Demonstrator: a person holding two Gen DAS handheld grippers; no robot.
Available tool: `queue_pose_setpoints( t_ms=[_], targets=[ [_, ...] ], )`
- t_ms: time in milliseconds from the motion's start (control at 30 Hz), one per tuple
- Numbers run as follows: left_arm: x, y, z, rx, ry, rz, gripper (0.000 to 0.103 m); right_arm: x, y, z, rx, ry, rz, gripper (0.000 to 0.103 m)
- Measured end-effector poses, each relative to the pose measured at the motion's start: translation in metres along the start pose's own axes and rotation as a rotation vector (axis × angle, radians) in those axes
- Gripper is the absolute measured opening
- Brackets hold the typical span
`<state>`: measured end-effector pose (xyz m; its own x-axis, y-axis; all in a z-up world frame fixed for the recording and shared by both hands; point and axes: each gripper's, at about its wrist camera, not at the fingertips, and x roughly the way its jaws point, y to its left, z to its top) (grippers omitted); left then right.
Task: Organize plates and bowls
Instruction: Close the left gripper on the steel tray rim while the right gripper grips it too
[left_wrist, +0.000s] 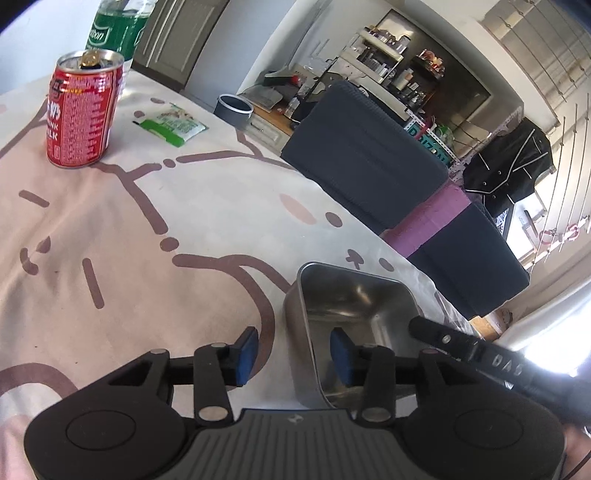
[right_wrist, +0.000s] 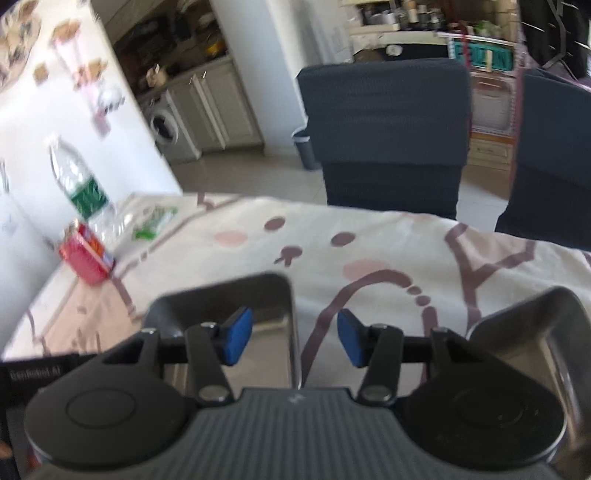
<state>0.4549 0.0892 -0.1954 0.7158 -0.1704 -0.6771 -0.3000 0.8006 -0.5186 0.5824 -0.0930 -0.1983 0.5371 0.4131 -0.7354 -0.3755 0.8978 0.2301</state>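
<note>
Steel bowl straddled by my left gripper, fingers spread; my right gripper gapes between two blurred bowls, the right bowl cut off.

1. The red can, far left on the table, carries white print; only the fragments "INK" and "ILK" at its lower left can be read.
2. The green bottle label behind the can shows the letters "stbon".
3. The black handle at near right bears the pale letters "DAS".
4. In the right wrist view, a black part at near left has faint white lettering, too blurred to read surely.
</note>
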Motion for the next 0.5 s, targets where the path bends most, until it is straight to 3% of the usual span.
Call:
queue_pose_setpoints(
  t_ms=[200, 233, 267, 300, 333, 433, 500],
  targets=[
    [0.007, 0.000, 0.001, 0.002, 0.013, -0.031, 0.043, 0.016, 0.012, 0.004, -0.034, 0.036, -0.031, 0.057],
    [0.008, 0.000, 0.001, 0.004, 0.020, -0.040, 0.041, 0.018, 0.013, 0.004, -0.036, 0.046, -0.025, 0.053],
    [0.009, 0.000, 0.001, 0.005, 0.028, -0.050, 0.034, 0.019, 0.015, 0.004, -0.038, 0.053, -0.014, 0.047],
    [0.010, 0.000, 0.001, 0.008, 0.038, -0.052, 0.030, 0.020, 0.016, 0.003, -0.042, 0.059, -0.002, 0.030],
    [0.010, -0.001, 0.001, 0.018, 0.040, -0.037, 0.025, 0.022, 0.018, 0.003, -0.050, 0.067, -0.009, 0.022],
    [0.010, -0.002, 0.000, 0.053, 0.037, -0.003, 0.013, 0.018, 0.022, 0.000, -0.082, 0.064, -0.037, 0.012],
    [0.007, 0.001, 0.001, 0.042, 0.039, -0.010, 0.011, 0.014, 0.021, -0.002, -0.072, 0.063, -0.034, 0.006]
  ],
)
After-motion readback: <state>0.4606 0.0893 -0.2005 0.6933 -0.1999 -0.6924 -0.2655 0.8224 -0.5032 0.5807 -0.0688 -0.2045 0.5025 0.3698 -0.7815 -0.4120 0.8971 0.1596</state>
